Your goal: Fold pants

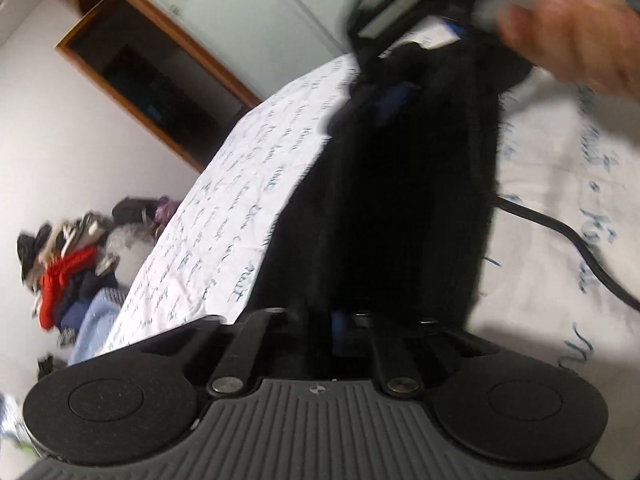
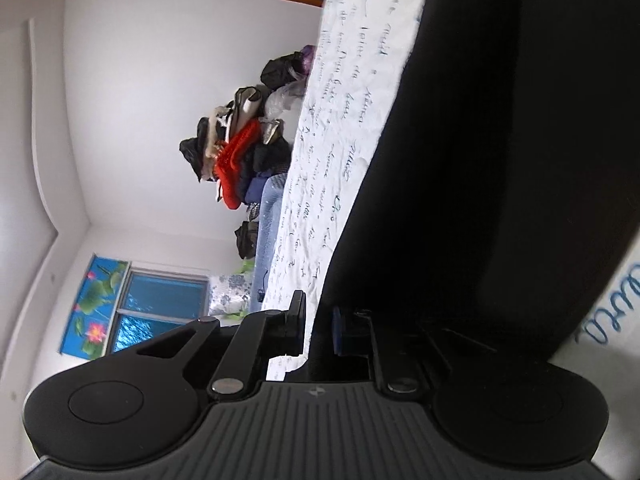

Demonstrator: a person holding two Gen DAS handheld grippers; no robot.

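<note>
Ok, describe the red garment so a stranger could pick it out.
Find the bed with the white sheet printed in blue handwriting. At its far edge a heap of clothes sits against the white wall. The red knitted garment is its only bright piece.

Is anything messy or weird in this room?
Yes. A jumbled heap of clothes with a bright red knit is piled at the far side of the white bedsheet with blue writing, unfolded. A black cable also trails loose across the sheet beside the black pants.
</note>
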